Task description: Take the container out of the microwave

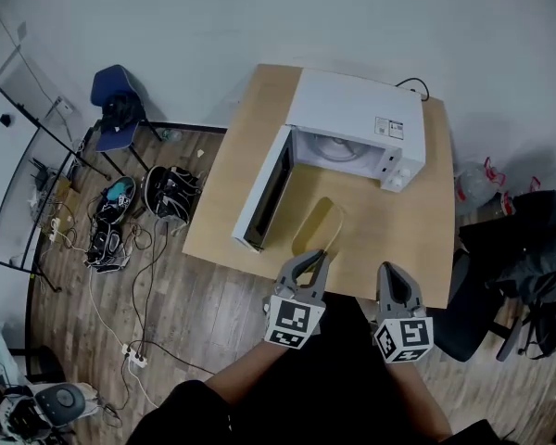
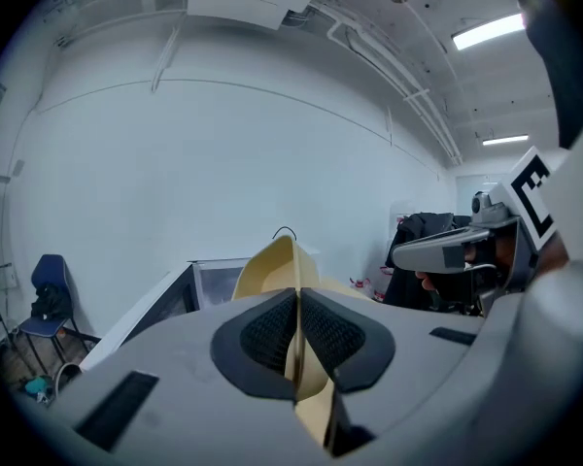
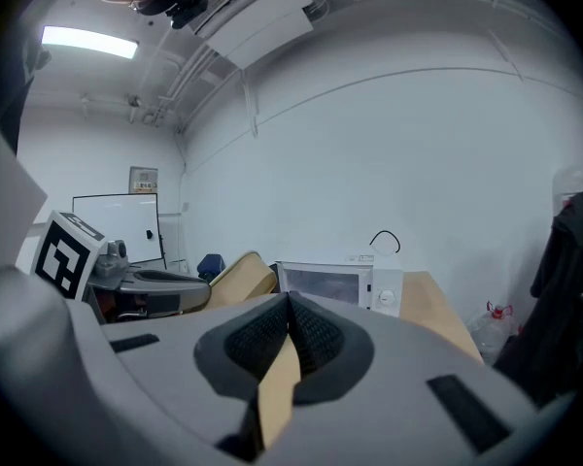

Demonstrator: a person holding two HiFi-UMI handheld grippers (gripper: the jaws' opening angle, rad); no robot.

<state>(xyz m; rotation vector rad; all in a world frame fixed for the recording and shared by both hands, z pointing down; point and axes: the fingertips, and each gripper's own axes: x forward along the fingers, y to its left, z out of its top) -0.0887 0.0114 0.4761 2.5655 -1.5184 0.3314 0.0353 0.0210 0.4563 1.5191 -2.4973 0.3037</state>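
A person's left hand-held gripper (image 1: 317, 258) is clamping the rim of a yellow container (image 1: 317, 225), holding it over the worktop (image 1: 246, 137) close to its near edge, outside the oven. The right hand-held gripper (image 1: 393, 272), jaws together and gripping nothing, is hovering near it at the same edge. Beyond, the white microwave (image 1: 357, 109) is sitting at the worktop's far right corner with its door (image 1: 264, 193) open

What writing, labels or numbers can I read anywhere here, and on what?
Nothing here reads clearly.
Label on the microwave: too small to read.
Wall sign: blurred.
Marker cubes: square patterns, no words.
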